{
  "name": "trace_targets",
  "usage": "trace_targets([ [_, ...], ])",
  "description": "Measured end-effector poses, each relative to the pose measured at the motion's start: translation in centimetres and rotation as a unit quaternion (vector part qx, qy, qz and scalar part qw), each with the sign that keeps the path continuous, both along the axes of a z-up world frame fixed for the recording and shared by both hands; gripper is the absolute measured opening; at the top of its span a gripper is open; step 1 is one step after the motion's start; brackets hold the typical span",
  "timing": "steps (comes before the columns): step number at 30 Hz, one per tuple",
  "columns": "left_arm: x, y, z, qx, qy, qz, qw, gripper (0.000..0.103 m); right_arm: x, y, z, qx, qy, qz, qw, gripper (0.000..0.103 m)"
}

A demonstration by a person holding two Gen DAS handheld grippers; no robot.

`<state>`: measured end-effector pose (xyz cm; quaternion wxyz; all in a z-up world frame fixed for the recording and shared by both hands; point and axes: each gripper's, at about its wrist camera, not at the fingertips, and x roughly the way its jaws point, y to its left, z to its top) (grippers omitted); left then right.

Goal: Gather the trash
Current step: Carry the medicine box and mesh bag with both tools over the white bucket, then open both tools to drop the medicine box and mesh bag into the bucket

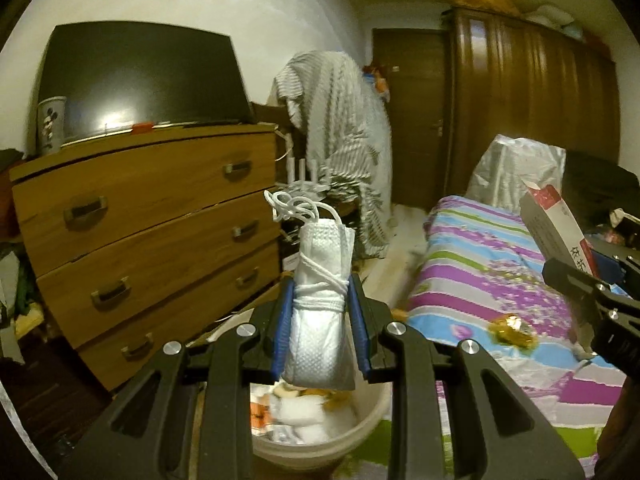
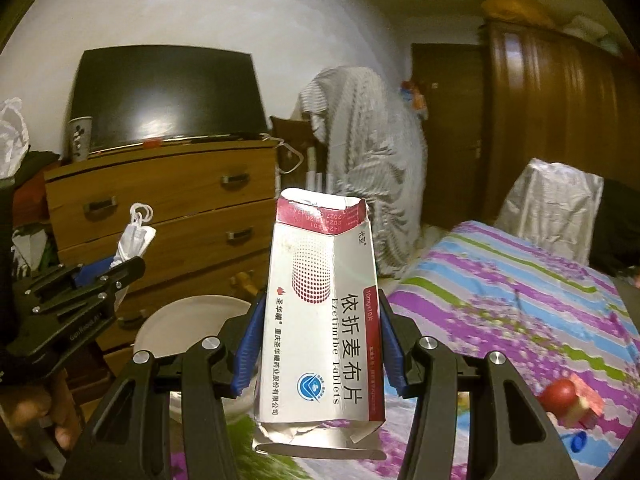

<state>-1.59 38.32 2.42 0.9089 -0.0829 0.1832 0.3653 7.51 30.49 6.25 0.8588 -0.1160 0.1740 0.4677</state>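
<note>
In my left gripper [image 1: 321,300] I hold a rolled white face mask [image 1: 320,320], soft and dimpled, tied around with its own ear loops; the blue pads [image 1: 285,320] press it from both sides and it stands upright, directly above a round cream plastic bin [image 1: 360,432] at 6 o'clock in the left wrist view. Inside the bin lie crumpled white tissues and some wrappers with orange print. My right gripper [image 2: 322,332] is clenched on an empty medicine carton [image 2: 320,320], flat white cardboard with red bands and Chinese print, its top flap torn open; it is held upright over the edge of the bed [image 2: 520,300], and the bin rim shows at 9 o'clock of it. The bed has a striped floral sheet in purple, blue and green, and on it lie a crumpled golden wrapper [image 1: 510,330] and a red round thing [image 2: 562,394], blurred. At 10 o'clock stands a wooden chest of drawers [image 1: 152,216] with a dark television [image 1: 140,80] and a paper cup [image 1: 51,124] on top. At 12 o'clock a striped cloth [image 1: 340,132] hangs over something, and at 2 o'clock is a dark glossy wardrobe [image 1: 528,108].
</note>
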Motion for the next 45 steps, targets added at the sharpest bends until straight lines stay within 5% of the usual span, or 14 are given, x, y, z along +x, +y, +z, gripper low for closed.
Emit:
trace_targets([
  [14,-0.2,7.8,-2.0,-0.051,0.043,0.018,0.9976,0.025,1.3,13.6,-2.0,-0.078,0.062,0.064,0.993,0.053],
  [24,1.3,11.7,-5.0,-0.112,0.091,-0.013,0.9894,0.025,3.4,20.4,-6.9,-0.167,0.138,0.096,0.972,0.053],
  [32,1.9,13.5,-7.5,-0.141,0.118,-0.024,0.9826,0.025,4.5,22.1,-9.1,-0.196,0.152,0.103,0.963,0.053],
  [45,2.2,13.8,-7.4,-0.142,0.116,-0.023,0.9828,0.025,5.1,21.5,-9.3,-0.197,0.152,0.106,0.963,0.053],
])
